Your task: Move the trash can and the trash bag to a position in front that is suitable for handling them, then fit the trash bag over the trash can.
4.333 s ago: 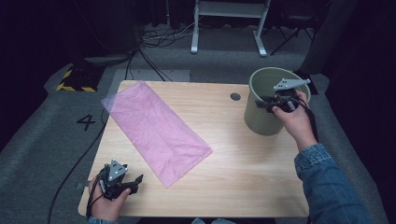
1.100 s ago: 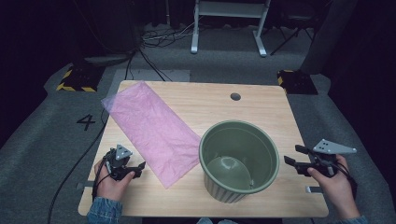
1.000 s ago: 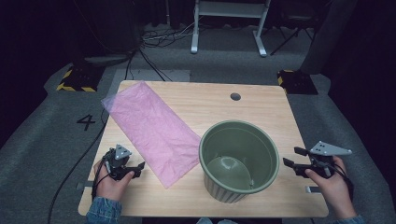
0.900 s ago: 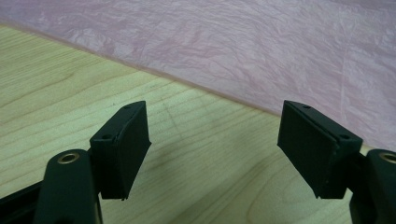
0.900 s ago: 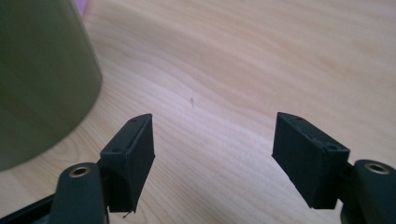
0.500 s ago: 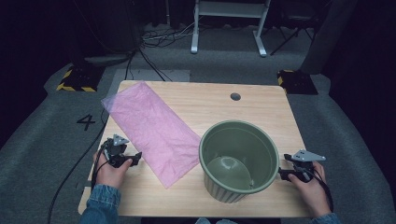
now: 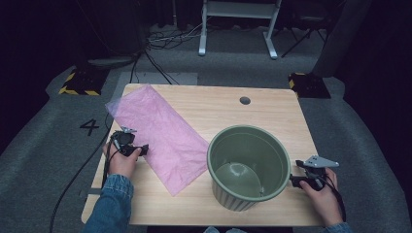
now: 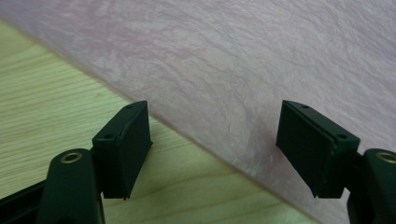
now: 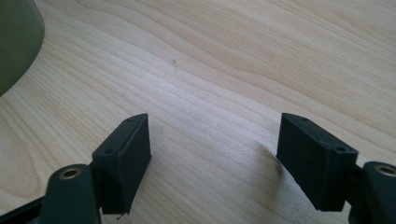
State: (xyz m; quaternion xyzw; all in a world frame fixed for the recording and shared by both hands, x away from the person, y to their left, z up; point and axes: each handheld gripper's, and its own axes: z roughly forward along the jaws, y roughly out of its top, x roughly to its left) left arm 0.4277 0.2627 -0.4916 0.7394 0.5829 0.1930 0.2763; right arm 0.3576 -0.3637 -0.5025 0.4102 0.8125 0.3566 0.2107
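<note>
Forward to the pink sheet's (image 7: 158, 136) edge went the left gripper (image 8: 215, 144), jaws wide, seemingly empty.

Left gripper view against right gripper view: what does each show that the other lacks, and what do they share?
Left gripper view alone: the pink sheet, crinkled, its edge running aslant between the open left claw; one jaw stands over wood, the other over the sheet.

Right gripper view alone: a slice of the green pot at the upper left corner, apart from the right claw, with bare wood between its jaws.

Shared: the light wooden table underneath, and two black jaws set wide apart with nothing gripped.
</note>
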